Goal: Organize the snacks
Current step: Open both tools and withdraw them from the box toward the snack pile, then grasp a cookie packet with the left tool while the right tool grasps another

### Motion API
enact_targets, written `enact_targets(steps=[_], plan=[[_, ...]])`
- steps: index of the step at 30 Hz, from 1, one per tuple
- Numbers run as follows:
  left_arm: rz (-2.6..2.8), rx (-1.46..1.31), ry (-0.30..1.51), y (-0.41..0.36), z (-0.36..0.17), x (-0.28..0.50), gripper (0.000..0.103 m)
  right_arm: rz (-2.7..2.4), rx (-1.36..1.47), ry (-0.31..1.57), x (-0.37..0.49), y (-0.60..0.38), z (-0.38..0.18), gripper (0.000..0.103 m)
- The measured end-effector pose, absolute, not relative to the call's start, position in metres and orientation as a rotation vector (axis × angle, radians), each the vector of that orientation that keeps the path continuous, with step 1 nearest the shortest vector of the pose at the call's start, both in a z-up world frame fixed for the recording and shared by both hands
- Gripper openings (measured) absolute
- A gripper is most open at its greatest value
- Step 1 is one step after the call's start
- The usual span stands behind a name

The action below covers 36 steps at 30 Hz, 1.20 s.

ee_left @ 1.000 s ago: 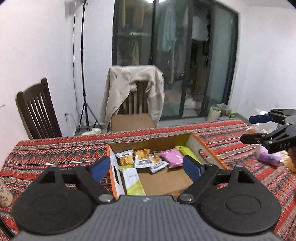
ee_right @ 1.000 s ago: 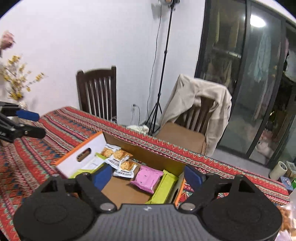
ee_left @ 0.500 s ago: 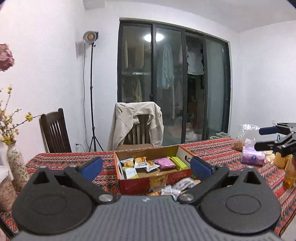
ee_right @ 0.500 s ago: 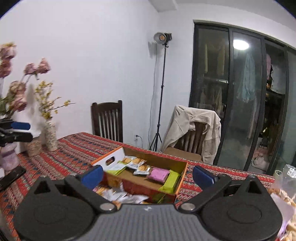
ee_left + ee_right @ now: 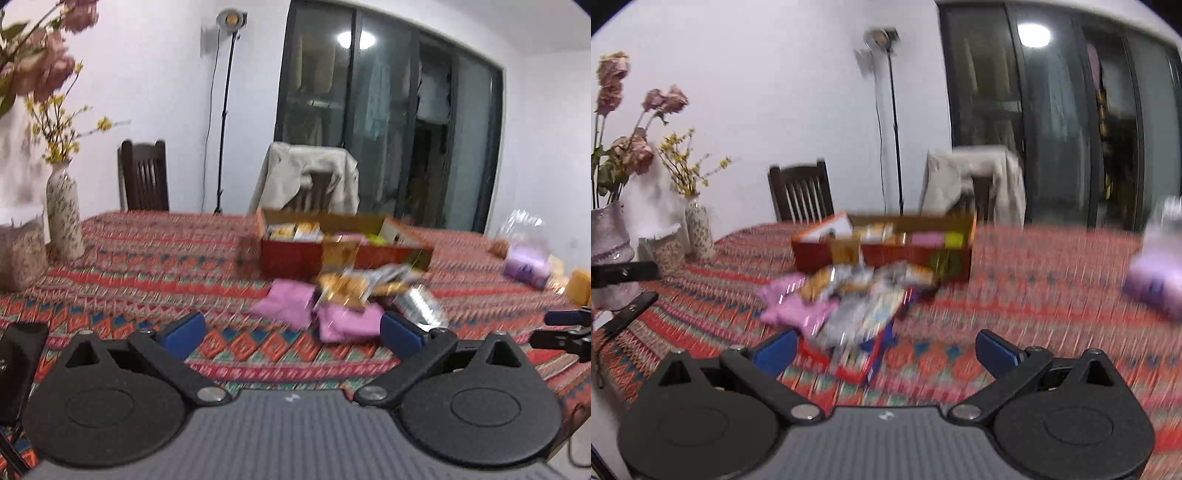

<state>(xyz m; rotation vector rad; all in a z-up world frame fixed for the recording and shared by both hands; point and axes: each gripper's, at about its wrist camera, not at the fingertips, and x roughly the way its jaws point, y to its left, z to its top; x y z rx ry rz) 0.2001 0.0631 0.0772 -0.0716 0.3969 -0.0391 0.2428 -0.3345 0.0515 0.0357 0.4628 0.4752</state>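
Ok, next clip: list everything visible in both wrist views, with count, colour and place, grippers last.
snack box: one, red-orange cardboard, mid-table, packets inside
loose snack pile: several packets, pink, gold and silver, on the cloth in front of the box; blurred, no exact count
tablecloth: one, red patterned, over the table
clear bags: at least one, purple contents, right side of the table
vases with flowers: at least two, speckled and pale, left edge of the table
chairs: two, dark wood, behind the table; one draped with a beige jacket
light stand: one, black, by the wall
glass doors: dark-framed, behind
left gripper: open, nothing between its blue pads
right gripper: open, empty
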Motion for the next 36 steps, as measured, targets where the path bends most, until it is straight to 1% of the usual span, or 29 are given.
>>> enact_targets(steps=[5,11,16,19,21,23,24,29,31,32,33,34,36], plan=[[-0.058,-0.109,0.436,0.068,0.066,0.217,0.103,0.440,0.035,0.531,0.235,-0.336,0.029,0.103],[-0.080,-0.085,0.507,0.054,0.052,0.252,0.103,0.410,0.070,0.546,0.250,-0.341,0.028,0.103],[-0.106,-0.047,0.534,0.040,0.051,0.291,0.102,0.409,0.078,0.547,0.279,-0.338,0.032,0.103],[-0.159,-0.003,0.527,0.026,0.052,0.320,0.093,0.396,0.063,0.552,0.303,-0.332,0.035,0.103],[-0.193,0.030,0.536,0.015,0.051,0.342,0.083,0.392,0.040,0.539,0.318,-0.329,0.040,0.103],[-0.227,0.054,0.550,0.006,0.048,0.365,0.078,0.407,0.034,0.527,0.335,-0.326,0.046,0.103],[-0.236,0.060,0.562,0.002,0.046,0.376,0.076,0.414,0.036,0.528,0.345,-0.325,0.048,0.103],[-0.272,0.045,0.631,-0.006,0.032,0.423,0.075,0.435,0.083,0.548,0.401,-0.317,0.050,0.102],[-0.295,0.010,0.661,-0.001,0.024,0.432,0.072,0.457,0.096,0.552,0.423,-0.312,0.046,0.101],[-0.299,-0.004,0.671,0.002,0.021,0.434,0.067,0.470,0.092,0.559,0.435,-0.308,0.043,0.101],[-0.298,0.001,0.663,0.003,0.020,0.433,0.055,0.478,0.084,0.567,0.446,-0.304,0.040,0.099],[-0.295,0.010,0.655,0.005,0.019,0.432,0.050,0.487,0.076,0.576,0.456,-0.298,0.037,0.097],[-0.304,-0.029,0.655,0.011,0.020,0.432,0.046,0.516,0.075,0.602,0.476,-0.290,0.031,0.096]])
